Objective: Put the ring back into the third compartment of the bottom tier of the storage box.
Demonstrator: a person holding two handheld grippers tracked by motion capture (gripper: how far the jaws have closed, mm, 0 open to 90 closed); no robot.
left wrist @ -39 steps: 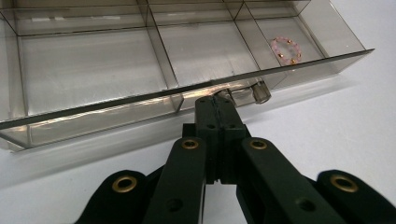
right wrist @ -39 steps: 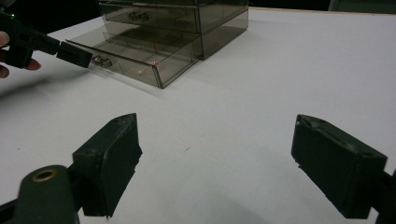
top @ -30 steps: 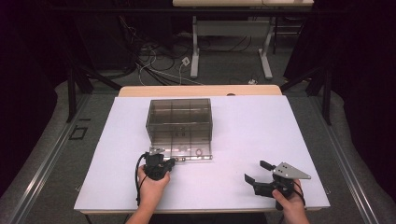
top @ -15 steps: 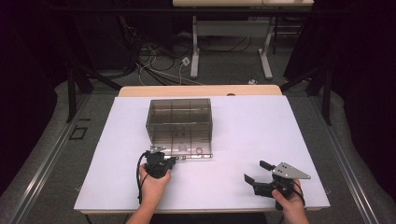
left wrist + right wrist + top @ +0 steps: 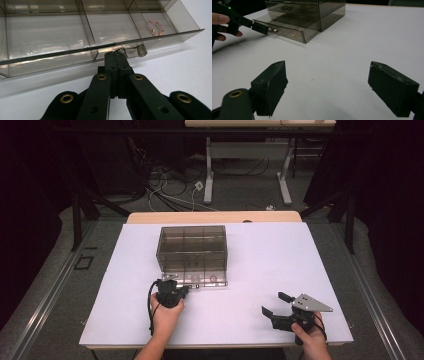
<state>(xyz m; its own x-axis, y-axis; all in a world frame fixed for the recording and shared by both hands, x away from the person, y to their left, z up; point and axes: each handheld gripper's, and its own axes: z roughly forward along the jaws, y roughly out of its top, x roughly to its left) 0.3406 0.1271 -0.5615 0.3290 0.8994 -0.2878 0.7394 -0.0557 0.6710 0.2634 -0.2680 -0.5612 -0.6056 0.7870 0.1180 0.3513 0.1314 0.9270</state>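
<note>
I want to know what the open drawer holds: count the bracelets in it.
1. A pink bead bracelet lies in the right-end compartment of the pulled-out drawer, as the left gripper view shows. The drawers above are too murky to check.

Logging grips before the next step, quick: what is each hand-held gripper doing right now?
Left hand-held gripper: closed on the drawer knob of the pulled-out drawer.
Right hand-held gripper: open, holding nothing, over the table.

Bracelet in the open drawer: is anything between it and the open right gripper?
Nothing visible. Bare table lies between the right gripper and the drawer; the bracelet lies alone in its compartment, uncovered.
</note>
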